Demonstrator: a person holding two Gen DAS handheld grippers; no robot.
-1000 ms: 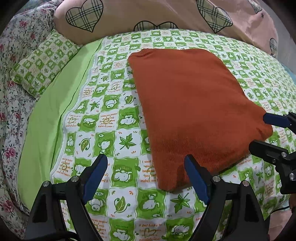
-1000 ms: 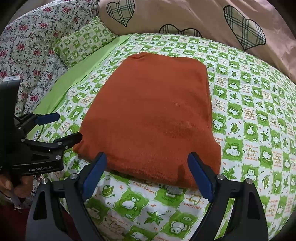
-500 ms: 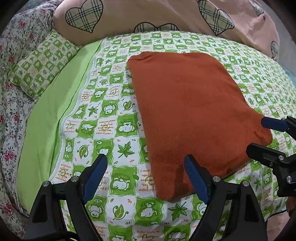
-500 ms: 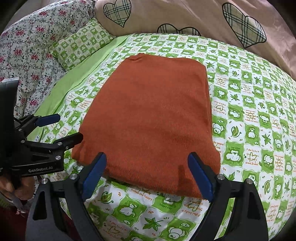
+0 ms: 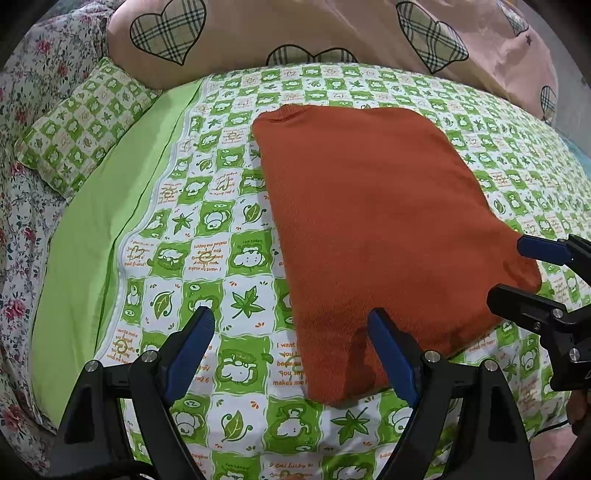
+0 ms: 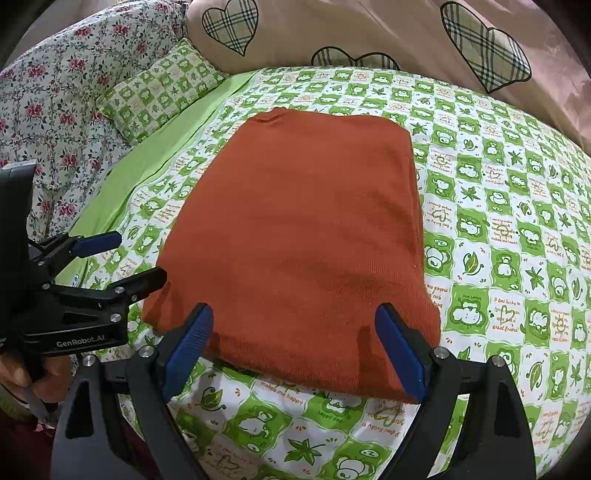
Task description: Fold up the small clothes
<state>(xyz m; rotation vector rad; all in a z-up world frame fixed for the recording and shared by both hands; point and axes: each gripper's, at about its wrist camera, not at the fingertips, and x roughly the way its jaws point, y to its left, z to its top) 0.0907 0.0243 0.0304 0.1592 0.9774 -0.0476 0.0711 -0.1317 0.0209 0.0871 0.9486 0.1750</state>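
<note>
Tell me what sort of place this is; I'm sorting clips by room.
Most likely a bedroom: a bed with a green checked sheet, a matching pillow, and a heart-print quilt, with an orange garment folded on top.

The folded garment (image 5: 373,229) lies on the bed (image 5: 207,221), with the pillow (image 5: 85,122) to its left and the duvet (image 5: 332,33) behind it.

rust-orange sweater (image 5: 373,229), green-checked cartoon bedsheet (image 5: 207,229)
</note>
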